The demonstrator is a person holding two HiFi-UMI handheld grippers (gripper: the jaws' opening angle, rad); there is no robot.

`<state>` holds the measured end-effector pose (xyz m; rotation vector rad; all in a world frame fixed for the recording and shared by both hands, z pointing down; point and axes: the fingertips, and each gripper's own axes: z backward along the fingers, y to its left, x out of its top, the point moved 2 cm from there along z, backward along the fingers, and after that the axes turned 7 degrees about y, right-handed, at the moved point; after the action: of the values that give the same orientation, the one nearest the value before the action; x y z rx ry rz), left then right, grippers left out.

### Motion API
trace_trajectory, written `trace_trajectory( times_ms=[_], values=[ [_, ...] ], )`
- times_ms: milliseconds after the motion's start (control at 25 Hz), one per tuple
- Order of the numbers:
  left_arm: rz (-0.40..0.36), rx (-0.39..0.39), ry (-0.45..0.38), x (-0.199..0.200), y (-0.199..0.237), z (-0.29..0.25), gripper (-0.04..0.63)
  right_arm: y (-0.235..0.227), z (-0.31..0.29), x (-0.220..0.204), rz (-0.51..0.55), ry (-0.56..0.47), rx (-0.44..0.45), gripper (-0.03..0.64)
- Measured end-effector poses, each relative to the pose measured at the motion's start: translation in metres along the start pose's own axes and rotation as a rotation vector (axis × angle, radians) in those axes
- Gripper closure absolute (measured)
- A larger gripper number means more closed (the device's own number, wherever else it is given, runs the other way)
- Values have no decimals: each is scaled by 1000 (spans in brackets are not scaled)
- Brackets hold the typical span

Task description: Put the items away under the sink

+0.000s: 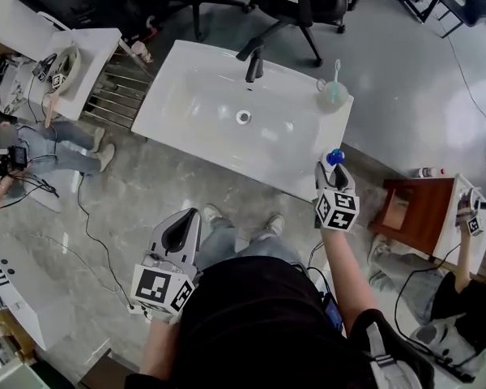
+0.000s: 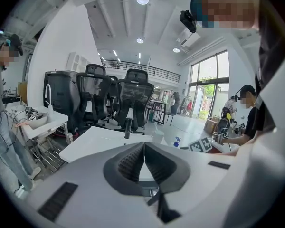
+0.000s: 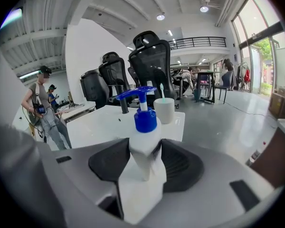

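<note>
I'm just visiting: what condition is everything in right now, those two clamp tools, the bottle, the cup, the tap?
Left gripper: jaws shut, empty.
Right gripper: jaws apart, around the spray bottle.
Spray bottle: upright, spray head on.
Cup: upright, toothbrush inside.
Faucet: no water running.

**No legible writing**

No word, brand or number can be read anywhere in view. The only printed signs are black-and-white square markers, on the cubes of the left gripper (image 1: 185,220) and the right gripper (image 1: 333,169).
</note>
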<state>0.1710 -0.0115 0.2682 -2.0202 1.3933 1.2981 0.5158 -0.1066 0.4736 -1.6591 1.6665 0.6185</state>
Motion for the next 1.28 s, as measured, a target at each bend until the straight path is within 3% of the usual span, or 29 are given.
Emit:
trace_trajectory(
  times_ms=[320, 840, 1280],
  values=[
    [16, 32, -22, -1, 0, 6, 572, -3, -6, 6, 38, -11, -22, 408],
    [132, 93, 8, -43, -13, 17, 572, -5, -4, 11, 135, -12, 17, 419],
    [173, 69, -40, -55, 37, 56, 572, 46, 26, 27, 151, -28, 53, 426]
  ],
)
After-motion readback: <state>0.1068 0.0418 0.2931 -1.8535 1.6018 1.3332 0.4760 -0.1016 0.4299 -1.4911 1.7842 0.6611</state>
